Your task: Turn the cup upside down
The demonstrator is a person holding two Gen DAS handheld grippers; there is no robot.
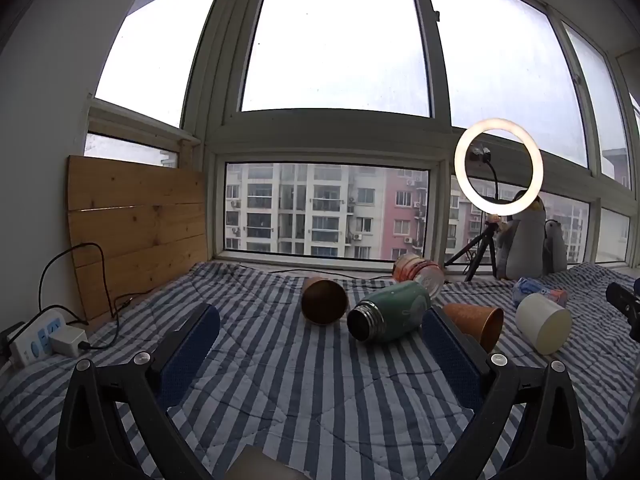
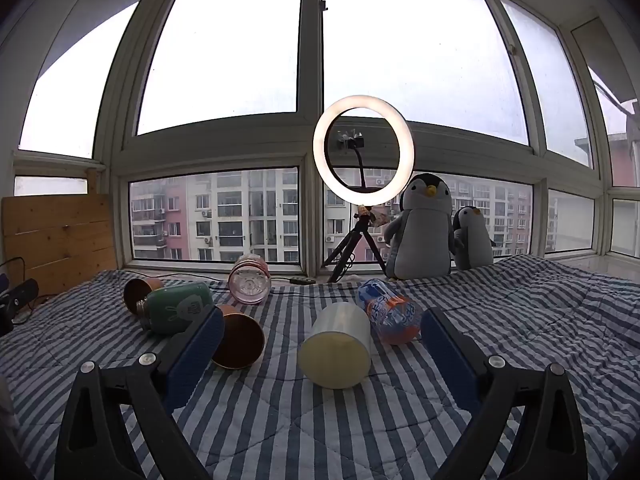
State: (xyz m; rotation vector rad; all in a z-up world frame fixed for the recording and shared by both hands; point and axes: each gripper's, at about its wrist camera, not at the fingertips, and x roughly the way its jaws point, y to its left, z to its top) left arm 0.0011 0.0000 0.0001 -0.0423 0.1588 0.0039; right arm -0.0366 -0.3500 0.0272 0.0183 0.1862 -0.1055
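Note:
Several cups lie on their sides on the striped quilt [image 1: 280,380]. In the left wrist view: a brown cup [image 1: 323,301], a green flask [image 1: 387,311], a copper cup [image 1: 478,318], a white cup [image 1: 543,323] and a clear pink bottle [image 1: 418,273]. My left gripper [image 1: 320,320] is open and empty, just short of the brown cup and the flask. In the right wrist view my right gripper [image 2: 322,322] is open and empty, with the white cup [image 2: 338,346] lying between its fingers' line, mouth toward me. The copper cup [image 2: 239,340] touches the left finger [image 2: 196,354]. The green flask [image 2: 176,308] lies further left.
A ring light on a tripod [image 2: 363,152] and two plush penguins [image 2: 424,228] stand at the window. A blue-orange plastic bottle [image 2: 390,314] lies behind the white cup. A wooden board [image 1: 136,224] and a power strip with cables [image 1: 40,338] are at the left.

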